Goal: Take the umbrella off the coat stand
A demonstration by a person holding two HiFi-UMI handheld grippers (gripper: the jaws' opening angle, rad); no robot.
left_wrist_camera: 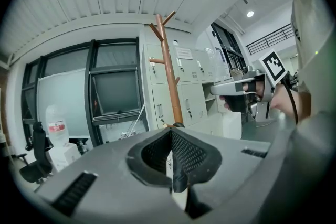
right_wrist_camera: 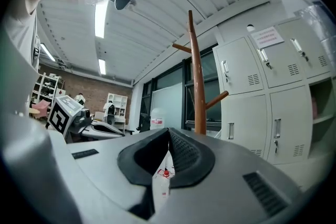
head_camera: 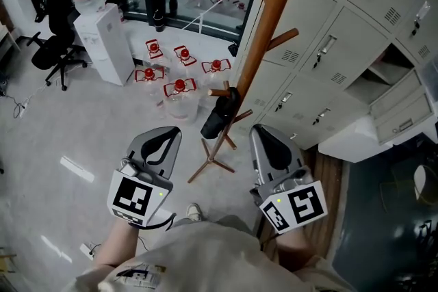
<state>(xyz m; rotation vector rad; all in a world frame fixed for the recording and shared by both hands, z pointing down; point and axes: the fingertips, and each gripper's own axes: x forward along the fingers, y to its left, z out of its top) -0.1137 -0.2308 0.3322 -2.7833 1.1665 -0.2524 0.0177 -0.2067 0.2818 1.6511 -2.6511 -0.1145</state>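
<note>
A folded black umbrella (head_camera: 221, 114) hangs from a low peg of the brown wooden coat stand (head_camera: 263, 31), just above the stand's feet. My left gripper (head_camera: 175, 129) is shut and empty, a little left of the umbrella and short of it. My right gripper (head_camera: 256, 126) is to the umbrella's right, with its jaws together and nothing between them. In the left gripper view the stand (left_wrist_camera: 169, 76) rises behind the closed gripper (left_wrist_camera: 171, 129), and only a dark tip of the umbrella (left_wrist_camera: 179, 124) shows. In the right gripper view the stand (right_wrist_camera: 198, 86) is ahead of the gripper (right_wrist_camera: 168, 130), whose jaws hide the umbrella.
Grey lockers (head_camera: 328, 44) stand right behind the stand, one with an open door. Several red-capped water jugs (head_camera: 179, 89) sit on the floor beyond it, beside a white water dispenser (head_camera: 106, 37). A black office chair (head_camera: 58, 37) is at the far left.
</note>
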